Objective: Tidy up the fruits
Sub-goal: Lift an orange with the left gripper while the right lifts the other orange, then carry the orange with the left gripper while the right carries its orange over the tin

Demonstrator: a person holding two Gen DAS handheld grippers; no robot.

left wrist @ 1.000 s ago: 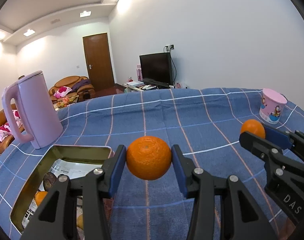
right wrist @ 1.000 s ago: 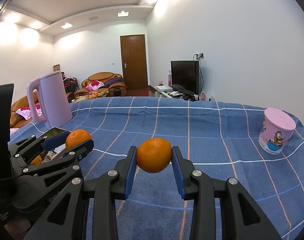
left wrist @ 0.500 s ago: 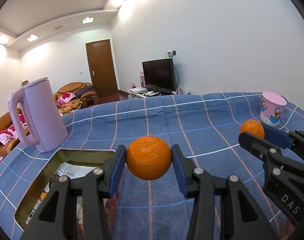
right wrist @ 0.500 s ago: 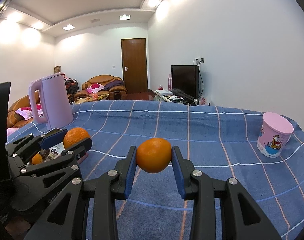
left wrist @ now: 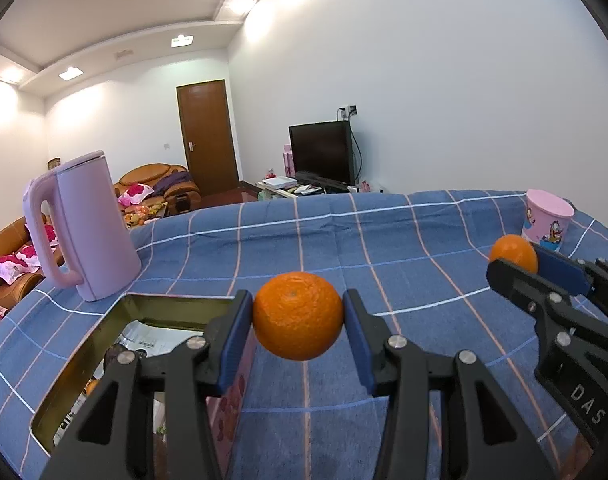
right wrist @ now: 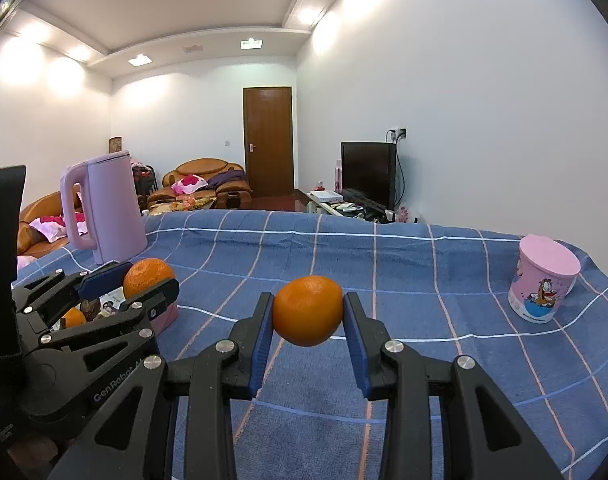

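My left gripper (left wrist: 298,316) is shut on an orange (left wrist: 298,332) and holds it above the blue checked tablecloth, just right of an open metal tin (left wrist: 104,328). The tin holds paper, a small orange fruit and a dark fruit. My right gripper (right wrist: 307,316) is shut on a second orange (right wrist: 307,322), also held above the cloth. In the right wrist view the left gripper and its orange (right wrist: 148,274) show at the left, over the tin. In the left wrist view the right gripper's orange (left wrist: 513,252) shows at the right.
A tall pink kettle (left wrist: 88,228) stands behind the tin at the back left. A pink cartoon cup (right wrist: 543,280) stands at the far right of the table. Beyond the table are a sofa, a door and a television.
Both grippers have tilted or risen a little, so the table sits lower in view. Each still holds its orange. The tin looks slightly further right in the left view.
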